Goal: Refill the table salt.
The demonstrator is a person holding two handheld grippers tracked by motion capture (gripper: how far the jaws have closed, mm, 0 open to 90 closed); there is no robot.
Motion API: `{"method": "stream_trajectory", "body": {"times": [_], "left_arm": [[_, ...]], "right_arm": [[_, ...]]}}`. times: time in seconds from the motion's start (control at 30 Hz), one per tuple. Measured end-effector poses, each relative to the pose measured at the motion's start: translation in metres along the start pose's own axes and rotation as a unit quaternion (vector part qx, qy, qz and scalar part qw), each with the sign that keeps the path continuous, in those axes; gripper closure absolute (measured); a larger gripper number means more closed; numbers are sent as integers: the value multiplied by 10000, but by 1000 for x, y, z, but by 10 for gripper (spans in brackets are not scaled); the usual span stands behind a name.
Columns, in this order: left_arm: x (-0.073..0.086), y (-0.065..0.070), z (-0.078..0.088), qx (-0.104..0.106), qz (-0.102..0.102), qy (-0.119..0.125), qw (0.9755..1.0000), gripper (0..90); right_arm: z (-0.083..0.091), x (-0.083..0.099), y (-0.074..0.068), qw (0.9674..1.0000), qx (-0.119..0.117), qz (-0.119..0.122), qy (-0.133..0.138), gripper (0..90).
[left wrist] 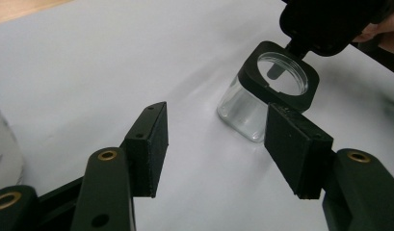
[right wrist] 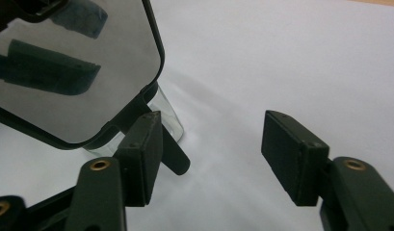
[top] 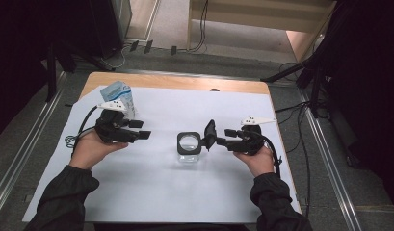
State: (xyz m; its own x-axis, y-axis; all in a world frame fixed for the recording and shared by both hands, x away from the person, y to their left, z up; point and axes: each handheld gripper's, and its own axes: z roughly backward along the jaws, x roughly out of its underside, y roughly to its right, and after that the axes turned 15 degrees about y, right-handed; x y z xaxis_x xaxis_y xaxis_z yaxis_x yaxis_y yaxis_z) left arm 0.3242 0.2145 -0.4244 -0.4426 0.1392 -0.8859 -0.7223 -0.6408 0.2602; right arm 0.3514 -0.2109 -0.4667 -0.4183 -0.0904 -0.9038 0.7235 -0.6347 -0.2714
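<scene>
A dim room, a table under white paper. Right gripper jaws apart, empty, just beside the jar's raised hinged lid. Left gripper also apart, well off. The jar, mid-table, looks light, rigid, slippery; best gripped across the black collar.

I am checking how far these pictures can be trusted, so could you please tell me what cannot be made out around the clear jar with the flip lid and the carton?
- Jar: whether anything is inside is unclear; the high view is too small, and the left gripper view shows glare on its wall.
- Lid: its hinge sits behind a jaw of the right gripper.
- Carton: print too small; the left gripper hides its base.
</scene>
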Motion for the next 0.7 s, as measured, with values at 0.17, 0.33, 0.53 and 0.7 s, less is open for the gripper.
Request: {"method": "stream_trajectory", "body": {"times": [0.17,0.33,0.53,0.7], "left_arm": [[-1,-4,13,-93,110,169,9998,423],[-1,-12,24,-222,181,235,9993,424],[3,-22,37,-546,206,255,9980,425],[7,-33,46,-817,259,226,9961,426]], "right_arm": [[-3,0,-2,10000,5,33,-79,376],[-4,-1,-2,10000,11,23,-65,368],[-5,-1,-2,9999,111,66,-94,375],[-7,0,-4,9998,105,135,-136,377]]}}
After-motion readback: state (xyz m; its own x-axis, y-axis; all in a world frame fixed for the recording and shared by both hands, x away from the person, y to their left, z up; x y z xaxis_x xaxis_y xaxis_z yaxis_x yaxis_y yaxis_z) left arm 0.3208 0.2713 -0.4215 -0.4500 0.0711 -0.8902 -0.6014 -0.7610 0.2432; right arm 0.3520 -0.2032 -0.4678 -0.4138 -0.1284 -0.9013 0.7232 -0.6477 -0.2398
